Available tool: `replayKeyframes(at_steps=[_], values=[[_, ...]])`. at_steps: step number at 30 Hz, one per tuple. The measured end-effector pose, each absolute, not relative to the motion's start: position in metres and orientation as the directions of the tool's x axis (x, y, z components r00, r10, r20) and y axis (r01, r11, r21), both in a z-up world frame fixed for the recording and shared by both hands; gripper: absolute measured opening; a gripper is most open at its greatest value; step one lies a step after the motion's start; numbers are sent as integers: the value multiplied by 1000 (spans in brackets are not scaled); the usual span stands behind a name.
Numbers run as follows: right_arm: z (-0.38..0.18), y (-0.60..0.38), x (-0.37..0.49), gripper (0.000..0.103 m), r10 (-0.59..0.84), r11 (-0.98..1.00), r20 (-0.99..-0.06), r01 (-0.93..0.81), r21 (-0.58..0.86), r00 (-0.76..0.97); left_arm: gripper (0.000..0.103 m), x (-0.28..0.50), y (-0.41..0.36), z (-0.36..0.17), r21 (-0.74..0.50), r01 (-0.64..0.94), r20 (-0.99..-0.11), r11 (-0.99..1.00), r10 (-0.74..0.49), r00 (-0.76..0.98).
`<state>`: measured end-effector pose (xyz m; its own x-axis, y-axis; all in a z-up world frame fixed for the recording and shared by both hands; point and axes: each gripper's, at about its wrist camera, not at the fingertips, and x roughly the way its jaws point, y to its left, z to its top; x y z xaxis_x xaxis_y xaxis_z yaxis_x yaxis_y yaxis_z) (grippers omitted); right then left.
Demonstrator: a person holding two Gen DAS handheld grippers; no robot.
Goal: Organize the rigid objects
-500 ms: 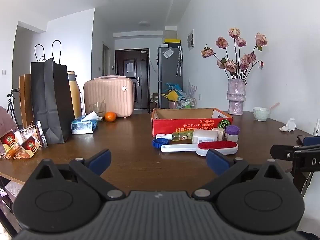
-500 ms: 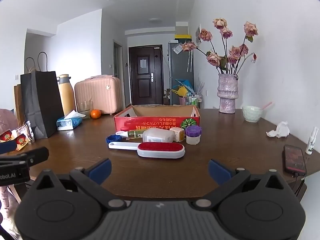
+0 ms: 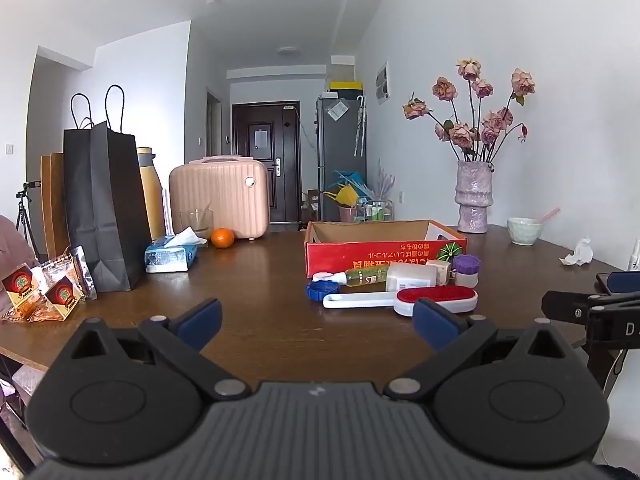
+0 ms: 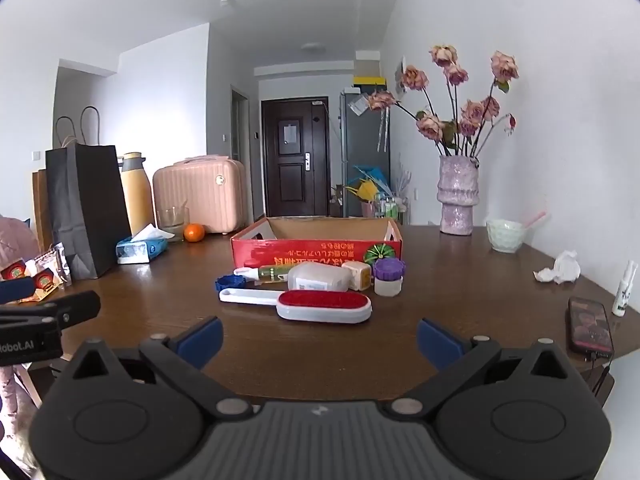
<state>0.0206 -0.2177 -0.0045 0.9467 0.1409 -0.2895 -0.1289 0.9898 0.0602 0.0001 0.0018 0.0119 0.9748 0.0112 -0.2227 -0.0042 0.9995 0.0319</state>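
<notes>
Nothing is gathered yet, so this reads as the approach before the first pick. Nearest, the left gripper (image 3: 316, 320) has its jaws spread wide with nothing between them, low over the near edge of the table (image 3: 256, 320); the right gripper (image 4: 318, 338) is the same, wide apart and empty.

Beyond the right gripper, at about 12 o'clock, lies the lint brush (image 4: 308, 304), flat, red pad up, handle running toward 9 o'clock. Just behind it sits a cluster touching or nearly so: a blue cap (image 4: 229, 282), a green bottle (image 4: 272, 273) on its side, a white bottle (image 4: 320, 277) also on its side, a small cream box (image 4: 358, 275) and a purple-lidded jar (image 4: 388, 276), upright. Behind those stands the red cardboard box (image 4: 316, 250), open-topped.

The brush looks the likeliest first target; taking it calls for reaching forward and closing across its narrow handle or body.

The box floor is hidden by its front wall, so its contents cannot be told. Bottle labels are unreadable.
</notes>
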Motion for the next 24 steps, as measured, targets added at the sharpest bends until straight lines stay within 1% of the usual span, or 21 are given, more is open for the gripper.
replayKeyframes(at_steps=[3, 12, 24], values=[[-3, -215, 19, 103, 143, 990, -283, -134, 52, 949, 103, -2, -1, 3, 34, -9, -218, 999, 16, 976], [-6, -216, 21, 103, 142, 990, -286, -132, 57, 948, 103, -1, -3, 2, 40, -5, -226, 999, 14, 974], [-4, -217, 18, 103, 141, 990, -268, -132, 54, 953, 103, -2, -2, 3, 41, -6, -217, 999, 14, 976]])
